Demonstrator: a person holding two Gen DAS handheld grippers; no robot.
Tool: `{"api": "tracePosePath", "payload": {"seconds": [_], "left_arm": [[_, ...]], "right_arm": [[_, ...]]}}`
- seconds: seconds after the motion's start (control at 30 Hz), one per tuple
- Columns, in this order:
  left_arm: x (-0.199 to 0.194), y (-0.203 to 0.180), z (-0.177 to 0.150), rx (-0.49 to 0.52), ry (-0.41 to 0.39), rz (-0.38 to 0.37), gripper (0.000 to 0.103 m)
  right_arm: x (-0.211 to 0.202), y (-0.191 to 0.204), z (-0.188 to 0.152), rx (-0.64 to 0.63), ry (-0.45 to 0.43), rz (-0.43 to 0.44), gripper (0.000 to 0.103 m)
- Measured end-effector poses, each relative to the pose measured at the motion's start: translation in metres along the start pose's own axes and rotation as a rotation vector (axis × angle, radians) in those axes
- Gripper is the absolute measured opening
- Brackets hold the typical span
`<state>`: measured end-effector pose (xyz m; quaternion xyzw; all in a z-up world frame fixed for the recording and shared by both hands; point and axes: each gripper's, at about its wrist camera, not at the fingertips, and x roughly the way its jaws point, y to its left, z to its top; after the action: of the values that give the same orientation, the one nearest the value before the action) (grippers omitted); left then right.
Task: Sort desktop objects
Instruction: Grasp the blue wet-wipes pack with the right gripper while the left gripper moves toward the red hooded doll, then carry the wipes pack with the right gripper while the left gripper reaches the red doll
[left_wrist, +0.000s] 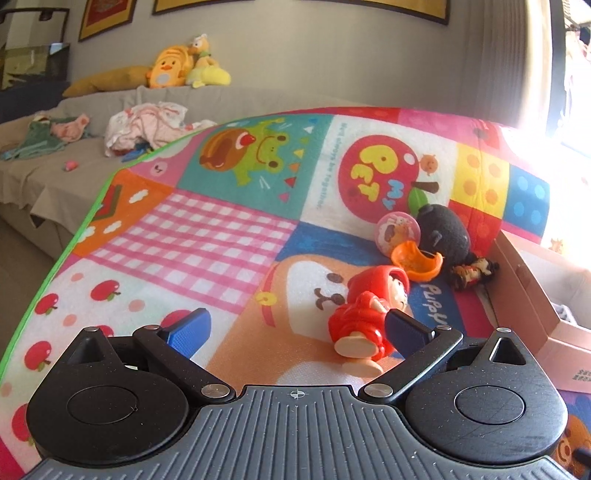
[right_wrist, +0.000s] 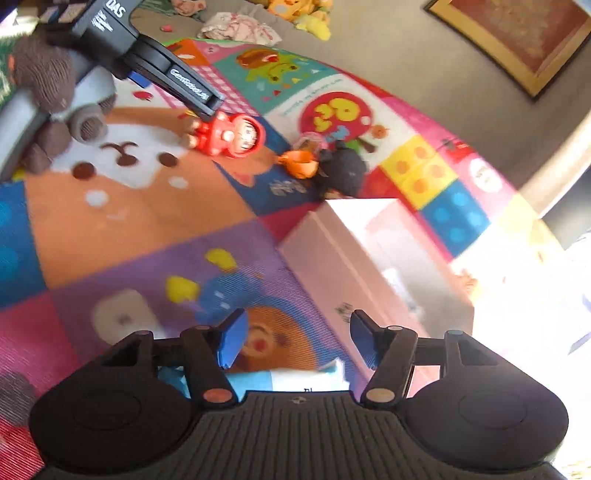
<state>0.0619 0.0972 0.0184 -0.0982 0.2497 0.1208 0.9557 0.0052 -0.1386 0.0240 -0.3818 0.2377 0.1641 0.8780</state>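
Left tongs (left_wrist: 295, 325) spread wide around red hooded figurine (left_wrist: 364, 317) lying near pink box (left_wrist: 532, 295), not yet pinching. Right tongs (right_wrist: 295, 341) open, empty beside same box. Risk: glossy figurine squirting sideways from off-centre squeeze.

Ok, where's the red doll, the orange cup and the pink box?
red doll (left_wrist: 360, 317), left wrist view, on its red coat.
orange cup (left_wrist: 415, 263), left wrist view, on its inside.
pink box (right_wrist: 332, 258), right wrist view, on its side wall.

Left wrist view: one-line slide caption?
Left gripper, jaws open, at a red doll lying on the colourful play mat.
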Motion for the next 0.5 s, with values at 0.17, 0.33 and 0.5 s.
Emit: {"api": "tracePosePath", "payload": {"seconds": [0.17, 0.33, 0.5], "left_arm": [[-0.001, -0.023, -0.002, 0.124, 0.005, -0.043, 0.103], [0.012, -0.046, 0.002, 0.287, -0.001, -0.007, 0.101], [0.025, -0.056, 0.01, 0.37, 0.02, 0.014, 0.079]], "right_arm": [[-0.028, -0.064, -0.031, 0.425, -0.019, 0.044, 0.091], [-0.039, -0.088, -0.072, 0.707, -0.035, -0.006, 0.101], [-0.035, -0.079, -0.1, 0.819, -0.033, 0.058, 0.101]]}}
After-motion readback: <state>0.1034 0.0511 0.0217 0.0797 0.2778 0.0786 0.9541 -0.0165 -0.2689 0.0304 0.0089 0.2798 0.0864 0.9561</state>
